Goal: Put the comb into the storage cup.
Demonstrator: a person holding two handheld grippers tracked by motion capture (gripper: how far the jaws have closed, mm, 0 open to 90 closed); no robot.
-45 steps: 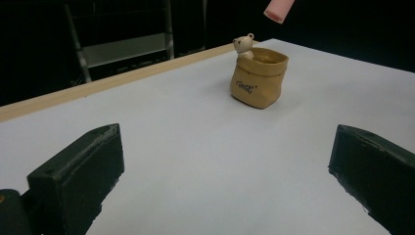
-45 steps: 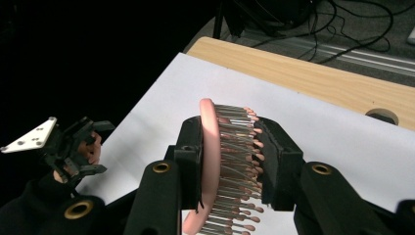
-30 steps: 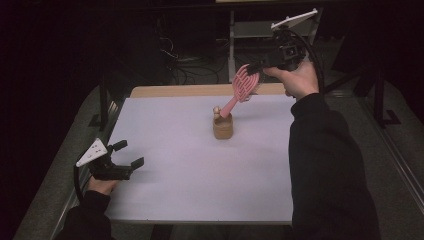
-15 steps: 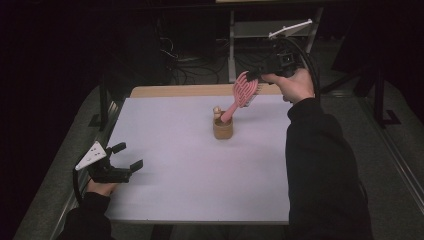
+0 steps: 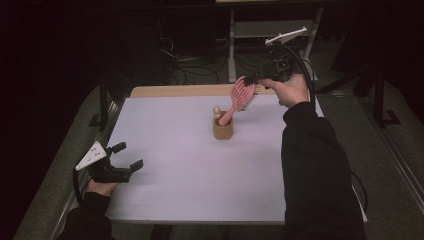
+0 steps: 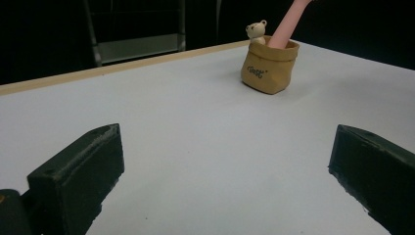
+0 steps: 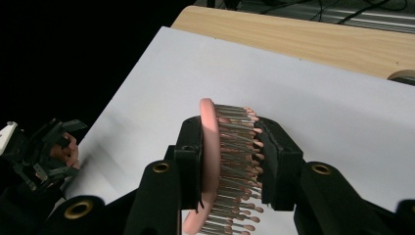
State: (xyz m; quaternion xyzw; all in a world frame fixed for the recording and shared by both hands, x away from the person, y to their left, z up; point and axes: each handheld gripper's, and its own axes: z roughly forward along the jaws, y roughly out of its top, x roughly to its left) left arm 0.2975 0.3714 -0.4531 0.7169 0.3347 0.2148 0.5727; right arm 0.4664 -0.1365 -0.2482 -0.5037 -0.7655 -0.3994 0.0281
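A dim lab or recording workspace: a white-covered surface [image 5: 190,175] stands amid darkness, with tangled cables [image 5: 192,65] on the floor and a metal equipment stand [image 5: 270,30] at the far side.

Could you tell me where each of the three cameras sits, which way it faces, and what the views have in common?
High view: fixed above the person's side, looking forward and down on the table; both forearms enter from below, with the left gripper and the right gripper.
Left gripper view: low over the table, looking along its open jaws toward the paper-bag holder.
Right gripper view: rides above the table, looking down along jaws clamped on the pink hairbrush.
Shared: the high view and the left gripper view both show the holder with the brush handle in it.
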